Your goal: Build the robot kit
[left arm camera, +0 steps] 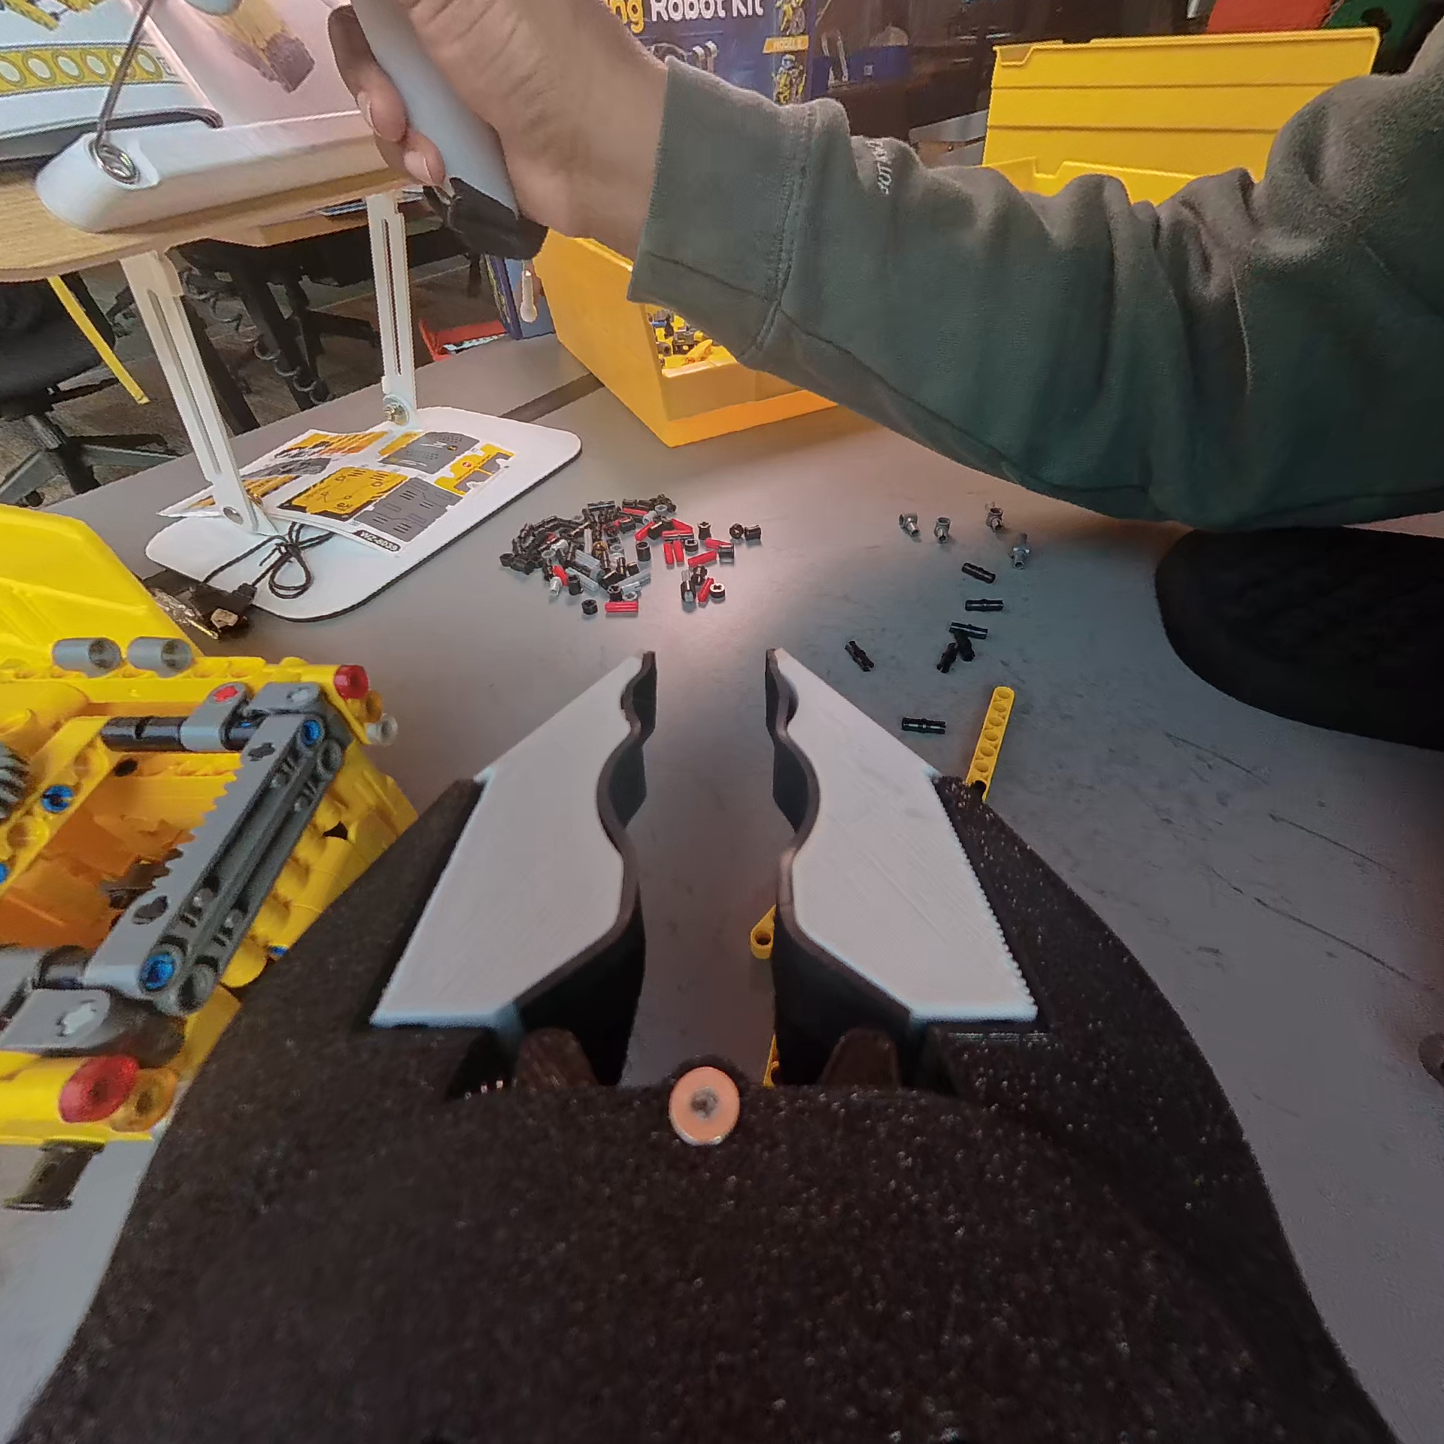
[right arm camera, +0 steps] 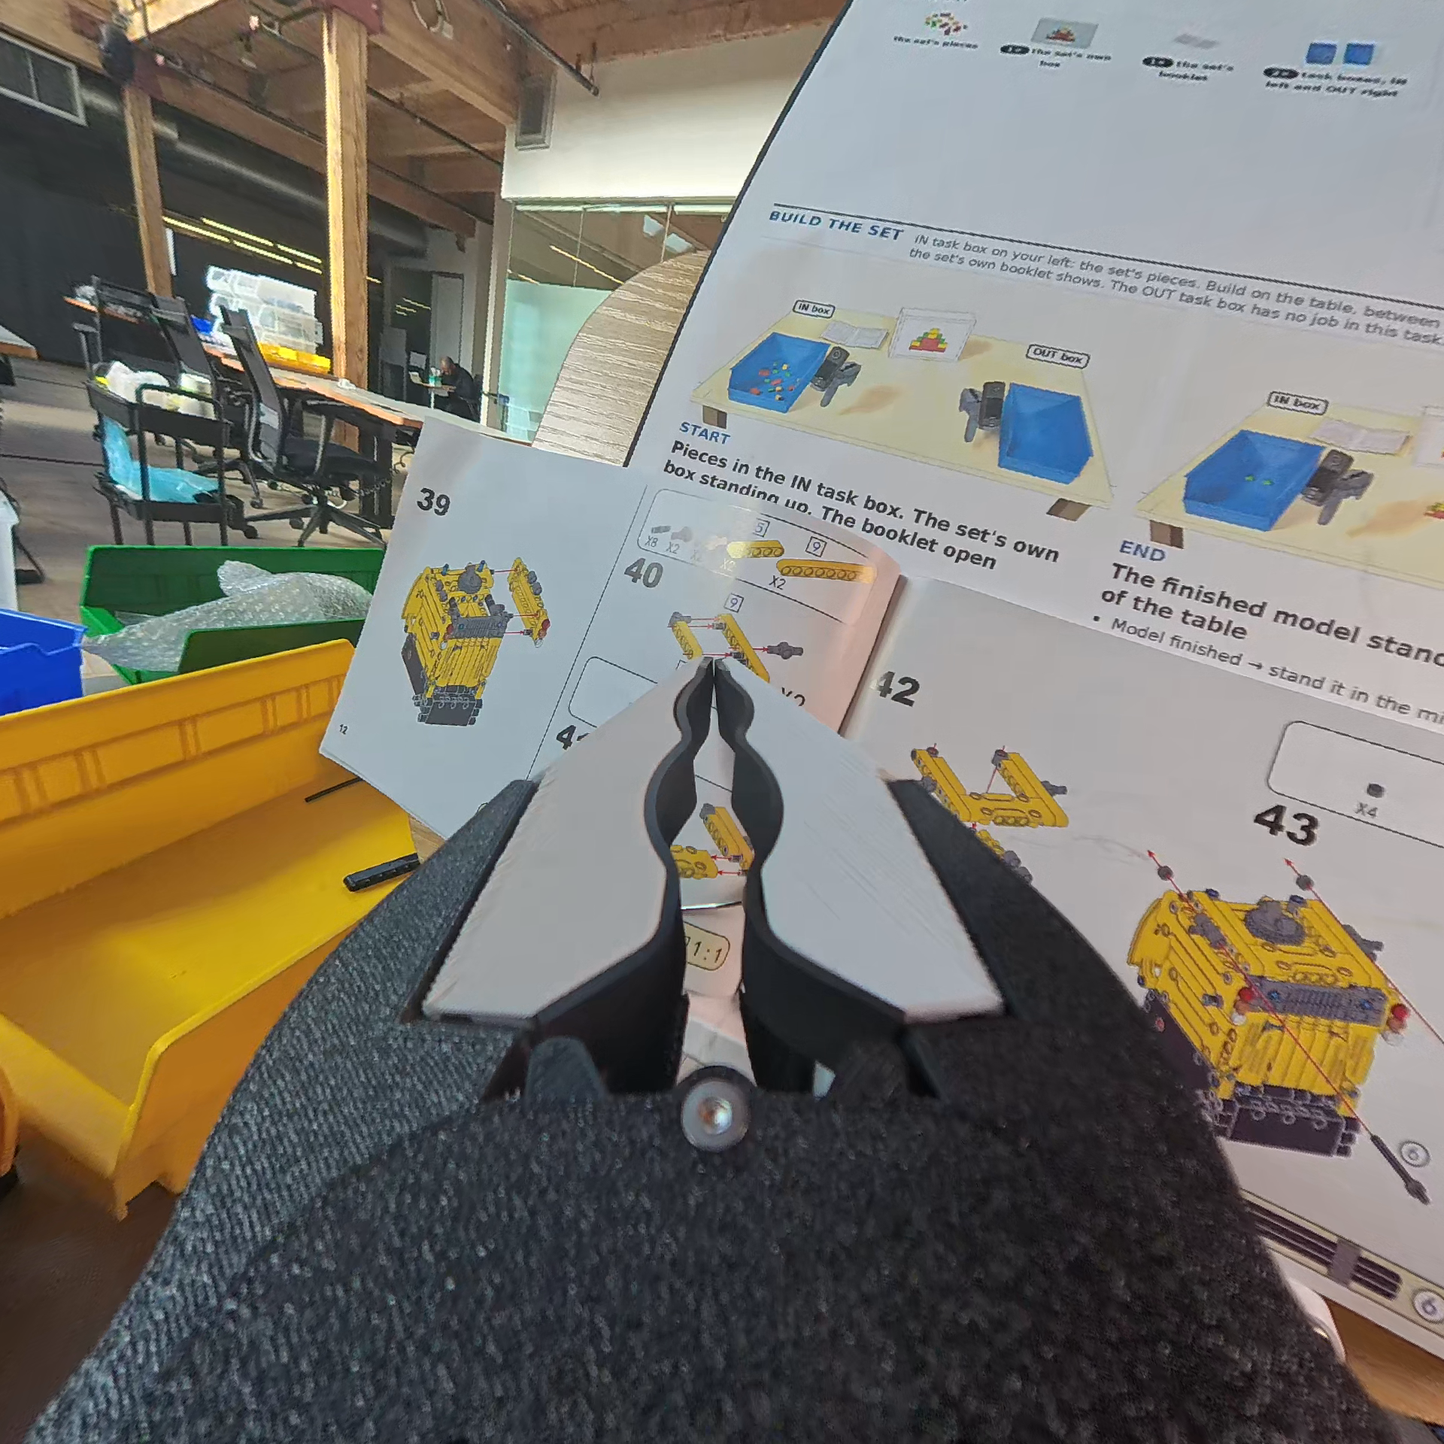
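Note:
My left gripper [left arm camera: 707,664] is open and empty, low over the grey table [left arm camera: 1172,898]. Ahead of it lies a pile of small black, red and grey parts [left arm camera: 625,555]. A partly built yellow model [left arm camera: 156,820] stands at its left. Loose black pins [left arm camera: 961,633], grey connectors [left arm camera: 965,531] and a yellow beam [left arm camera: 991,734] lie to its right. My right gripper [right arm camera: 713,664] is shut, its tips against a curled page of the open building booklet [right arm camera: 484,625]. I cannot tell whether a page is pinched. A hand [left arm camera: 547,101] in a green sleeve holds it up by the stand.
A white stand [left arm camera: 437,500] with a sticker sheet on its base props the booklet. A large printed sheet [right arm camera: 1094,195] stands behind the booklet. Yellow bins [left arm camera: 625,352] [right arm camera: 156,859], a green bin with bubble wrap [right arm camera: 234,578] and a blue bin [right arm camera: 31,656] stand around. Some 30 centimeters of space lies between my two pairs of fingers.

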`<act>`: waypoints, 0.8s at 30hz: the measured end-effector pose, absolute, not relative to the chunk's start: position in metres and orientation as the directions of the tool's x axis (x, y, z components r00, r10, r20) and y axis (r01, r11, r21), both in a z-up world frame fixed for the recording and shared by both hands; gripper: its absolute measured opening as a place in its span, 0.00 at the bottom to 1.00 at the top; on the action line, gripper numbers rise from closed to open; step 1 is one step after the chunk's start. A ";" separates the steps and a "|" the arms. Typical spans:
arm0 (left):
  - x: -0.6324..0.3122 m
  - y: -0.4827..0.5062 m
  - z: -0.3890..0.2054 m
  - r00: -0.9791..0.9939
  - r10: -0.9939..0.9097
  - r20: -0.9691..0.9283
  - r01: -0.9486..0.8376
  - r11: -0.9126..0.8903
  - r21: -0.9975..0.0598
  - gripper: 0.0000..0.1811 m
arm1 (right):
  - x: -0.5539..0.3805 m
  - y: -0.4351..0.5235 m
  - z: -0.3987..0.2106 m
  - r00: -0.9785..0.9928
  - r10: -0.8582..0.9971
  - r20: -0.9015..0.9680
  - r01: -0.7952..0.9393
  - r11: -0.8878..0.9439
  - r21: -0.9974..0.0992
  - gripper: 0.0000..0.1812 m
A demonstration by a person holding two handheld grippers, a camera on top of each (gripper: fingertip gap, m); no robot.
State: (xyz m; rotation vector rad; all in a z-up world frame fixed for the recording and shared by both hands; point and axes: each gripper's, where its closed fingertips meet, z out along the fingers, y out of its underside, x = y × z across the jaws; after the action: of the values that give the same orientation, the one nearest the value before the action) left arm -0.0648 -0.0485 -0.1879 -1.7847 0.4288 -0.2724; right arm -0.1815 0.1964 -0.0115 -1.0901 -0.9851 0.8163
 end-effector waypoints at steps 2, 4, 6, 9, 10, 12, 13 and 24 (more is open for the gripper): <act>-0.065 -0.048 -0.188 0.905 -0.425 -0.039 -0.142 -0.213 -0.967 0.15 | -0.182 0.197 -0.013 0.357 0.905 0.234 -0.054 0.270 -0.961 0.00; -0.065 -0.048 -0.188 0.905 -0.424 -0.039 -0.142 -0.215 -0.966 0.15 | -0.182 0.196 -0.013 0.354 0.905 0.235 -0.052 0.270 -0.961 0.00; -0.065 -0.048 -0.188 0.905 -0.423 -0.040 -0.142 -0.214 -0.966 0.15 | -0.179 0.194 -0.013 0.349 0.907 0.234 -0.055 0.269 -0.962 0.00; -0.065 -0.048 -0.188 0.905 -0.423 -0.039 -0.141 -0.212 -0.967 0.14 | -0.175 0.191 -0.016 0.343 0.908 0.239 -0.047 0.271 -0.961 0.00; -0.065 -0.048 -0.188 0.905 -0.424 -0.039 -0.142 -0.214 -0.966 0.14 | -0.174 0.191 -0.017 0.346 0.907 0.241 -0.044 0.273 -0.961 0.00; -0.065 -0.048 -0.189 0.904 -0.425 -0.041 -0.147 -0.219 -0.965 0.14 | -0.174 0.193 -0.017 0.351 0.904 0.243 -0.041 0.274 -0.961 0.00; -0.065 -0.048 -0.189 0.905 -0.424 -0.043 -0.149 -0.220 -0.964 0.14 | -0.174 0.194 -0.017 0.352 0.904 0.242 -0.042 0.273 -0.961 0.00; -0.067 -0.047 -0.190 0.909 -0.416 -0.029 -0.135 -0.227 -0.965 0.14 | -0.183 0.194 -0.011 0.351 0.905 0.241 -0.051 0.275 -0.960 0.01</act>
State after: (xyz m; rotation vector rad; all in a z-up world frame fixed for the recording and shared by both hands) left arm -0.0669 -0.0467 -0.1896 -1.7981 0.4128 -0.2735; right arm -0.1828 0.1943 -0.0107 -1.0909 -0.9985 0.8116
